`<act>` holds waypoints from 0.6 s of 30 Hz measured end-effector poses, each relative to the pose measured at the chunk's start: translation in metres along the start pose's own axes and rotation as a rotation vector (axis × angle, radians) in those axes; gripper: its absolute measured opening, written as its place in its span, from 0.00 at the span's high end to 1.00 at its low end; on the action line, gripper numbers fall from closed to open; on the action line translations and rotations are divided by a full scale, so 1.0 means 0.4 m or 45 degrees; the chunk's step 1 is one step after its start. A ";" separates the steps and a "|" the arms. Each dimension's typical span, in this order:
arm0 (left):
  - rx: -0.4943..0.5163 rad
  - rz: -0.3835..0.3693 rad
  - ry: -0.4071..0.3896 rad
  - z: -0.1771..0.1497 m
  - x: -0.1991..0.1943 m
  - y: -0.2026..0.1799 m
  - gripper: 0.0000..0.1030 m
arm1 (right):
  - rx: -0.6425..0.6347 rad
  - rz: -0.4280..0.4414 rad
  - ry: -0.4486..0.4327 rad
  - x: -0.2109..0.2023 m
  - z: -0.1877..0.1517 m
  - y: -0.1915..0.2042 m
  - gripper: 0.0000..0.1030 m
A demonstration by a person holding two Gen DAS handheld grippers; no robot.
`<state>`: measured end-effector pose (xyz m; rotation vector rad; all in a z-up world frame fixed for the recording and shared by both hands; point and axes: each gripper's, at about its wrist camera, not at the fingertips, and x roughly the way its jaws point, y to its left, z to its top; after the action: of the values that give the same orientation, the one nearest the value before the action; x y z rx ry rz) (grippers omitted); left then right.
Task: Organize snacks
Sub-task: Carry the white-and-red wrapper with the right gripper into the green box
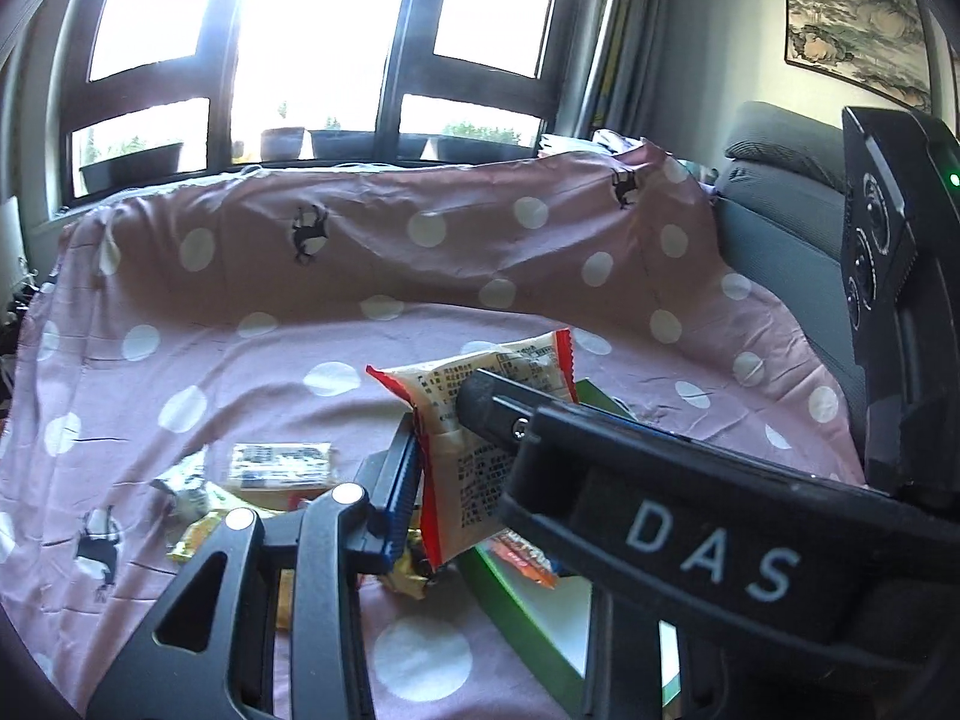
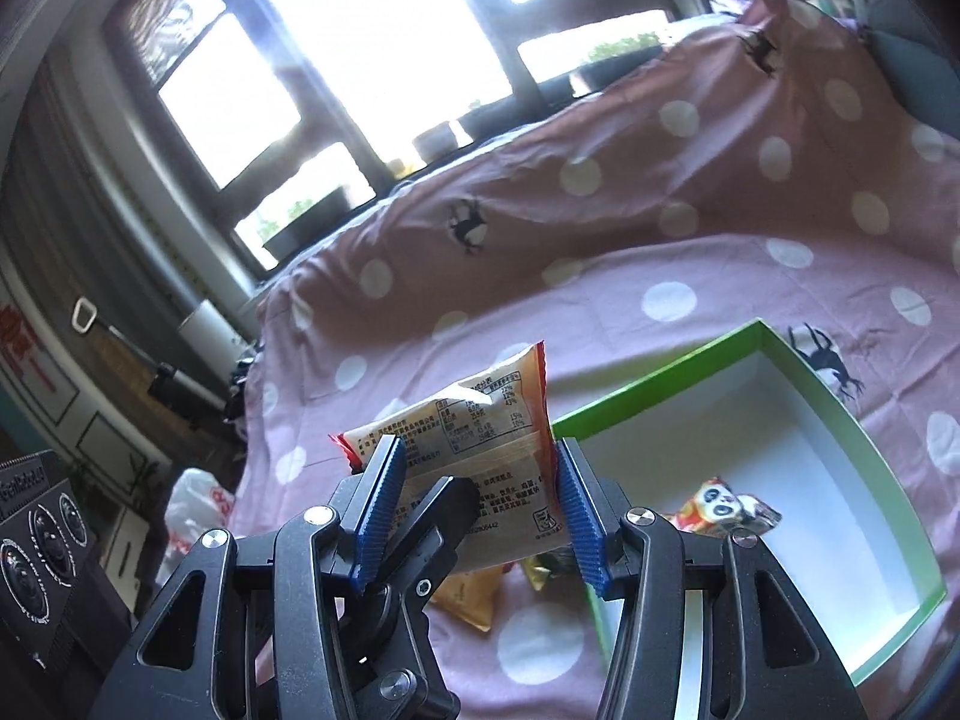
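Above the pink dotted cloth [image 2: 708, 276] | right hand-held gripper [image 2: 474, 498] is clamping a cream-and-red snack packet [image 2: 480, 438] between blue pads, aloft | left hand-held gripper [image 1: 438, 450] is pinching the same packet, jaws narrow | beyond, a panda snack [image 2: 720, 510] is lying inside the green box [image 2: 840, 414] | loose snacks [image 1: 282, 468] are sitting on the cloth.

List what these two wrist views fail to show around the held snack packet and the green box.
- Snack packet, right wrist view: lower end hidden behind the right tool.
- Green box, left wrist view: mostly covered by the other tool's body.
- Loose snacks, left wrist view: blurred, labels unreadable.
- Panda packet: print too small.
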<state>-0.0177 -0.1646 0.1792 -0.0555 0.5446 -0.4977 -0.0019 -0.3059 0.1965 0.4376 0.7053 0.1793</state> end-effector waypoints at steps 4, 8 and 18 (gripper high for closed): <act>0.073 -0.045 0.041 -0.021 0.037 -0.049 0.69 | 0.096 -0.049 -0.032 -0.006 -0.018 -0.056 0.47; 0.105 -0.075 0.071 -0.038 0.064 -0.096 0.69 | 0.185 -0.061 -0.044 -0.022 -0.033 -0.126 0.47; 0.106 -0.163 0.165 -0.073 0.121 -0.124 0.68 | 0.265 -0.150 -0.001 -0.021 -0.054 -0.199 0.47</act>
<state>-0.0186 -0.2287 0.1399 0.0217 0.6494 -0.6512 -0.0214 -0.3724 0.1513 0.5926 0.7498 -0.0060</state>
